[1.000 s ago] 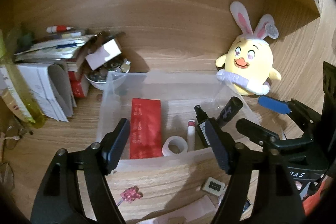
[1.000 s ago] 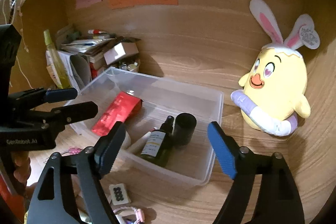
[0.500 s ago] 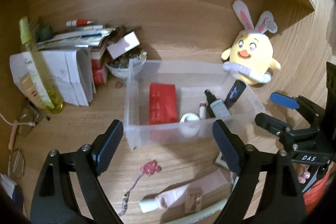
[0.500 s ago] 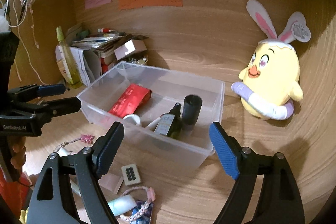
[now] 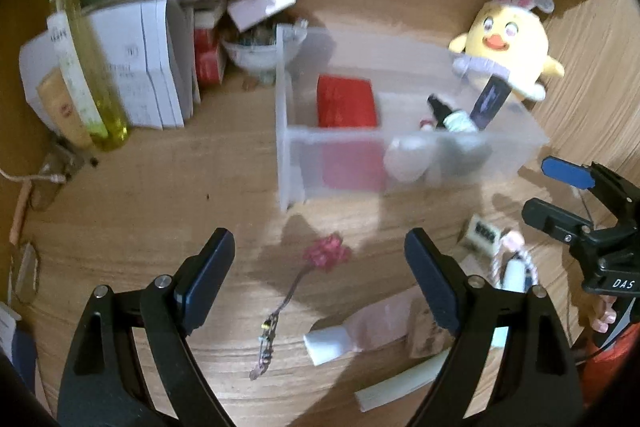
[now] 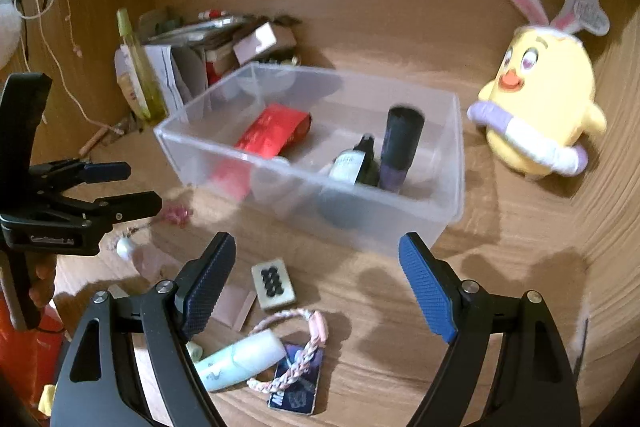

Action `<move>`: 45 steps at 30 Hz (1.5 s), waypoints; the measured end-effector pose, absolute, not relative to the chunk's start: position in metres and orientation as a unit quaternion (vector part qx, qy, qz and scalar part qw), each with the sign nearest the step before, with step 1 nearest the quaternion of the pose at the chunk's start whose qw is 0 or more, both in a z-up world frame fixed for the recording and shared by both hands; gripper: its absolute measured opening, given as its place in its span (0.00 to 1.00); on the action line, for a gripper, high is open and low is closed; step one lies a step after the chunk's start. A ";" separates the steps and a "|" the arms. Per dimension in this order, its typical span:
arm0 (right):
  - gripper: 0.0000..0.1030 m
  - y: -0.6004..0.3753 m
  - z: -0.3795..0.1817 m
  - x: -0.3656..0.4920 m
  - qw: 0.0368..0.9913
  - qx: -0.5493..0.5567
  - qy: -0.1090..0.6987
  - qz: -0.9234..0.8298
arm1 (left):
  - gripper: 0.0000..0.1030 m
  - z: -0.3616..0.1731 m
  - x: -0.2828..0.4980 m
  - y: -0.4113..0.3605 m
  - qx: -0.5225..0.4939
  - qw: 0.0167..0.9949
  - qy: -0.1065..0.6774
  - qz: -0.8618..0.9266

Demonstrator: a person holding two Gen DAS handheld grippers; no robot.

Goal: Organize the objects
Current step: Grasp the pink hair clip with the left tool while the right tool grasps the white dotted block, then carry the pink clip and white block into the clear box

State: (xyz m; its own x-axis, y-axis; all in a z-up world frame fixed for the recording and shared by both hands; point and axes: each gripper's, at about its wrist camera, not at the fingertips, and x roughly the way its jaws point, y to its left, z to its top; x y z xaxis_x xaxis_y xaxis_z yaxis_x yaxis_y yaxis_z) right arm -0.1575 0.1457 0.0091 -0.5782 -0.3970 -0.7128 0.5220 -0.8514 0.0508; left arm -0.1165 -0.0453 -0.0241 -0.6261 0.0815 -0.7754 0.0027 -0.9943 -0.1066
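Note:
A clear plastic bin (image 5: 404, 163) (image 6: 448, 195) on the wooden desk holds a red packet (image 5: 346, 101) (image 6: 276, 131), a dark dropper bottle (image 6: 354, 163), a black tube (image 6: 400, 147) and a tape roll (image 5: 406, 157). My left gripper (image 5: 320, 283) is open and empty above a pink flower hairpin (image 5: 326, 253) and a pink tube (image 5: 364, 327). My right gripper (image 6: 316, 291) is open and empty above a mahjong tile (image 6: 273, 283), a braided bracelet (image 6: 296, 343), a pale green tube (image 6: 240, 363) and a dark card (image 6: 296, 387).
A yellow plush chick (image 5: 508, 43) (image 6: 540, 99) stands right of the bin. Papers, boxes and a bowl (image 5: 160, 67) are stacked at back left beside a yellow-green bottle (image 5: 80, 67). Glasses (image 5: 24, 267) lie at the far left. Wooden walls close the back and right.
Both grippers have pulled back from the bin and tilted down. The loose items on the desk in front of the bin have come into view. Both stay open.

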 end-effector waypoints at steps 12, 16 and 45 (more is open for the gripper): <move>0.78 0.132 -0.024 -0.161 0.256 0.415 0.109 -0.866 | 0.80 -0.050 -0.122 -0.053 -0.461 0.024 -0.060 0.885; 0.59 0.126 -0.027 -0.161 0.265 0.419 0.123 -0.859 | 0.64 -0.054 -0.123 -0.049 -0.461 0.025 -0.051 0.886; 0.22 0.139 0.001 -0.155 0.266 0.382 0.090 -0.880 | 0.19 -0.044 -0.109 -0.036 -0.424 0.007 -0.029 0.905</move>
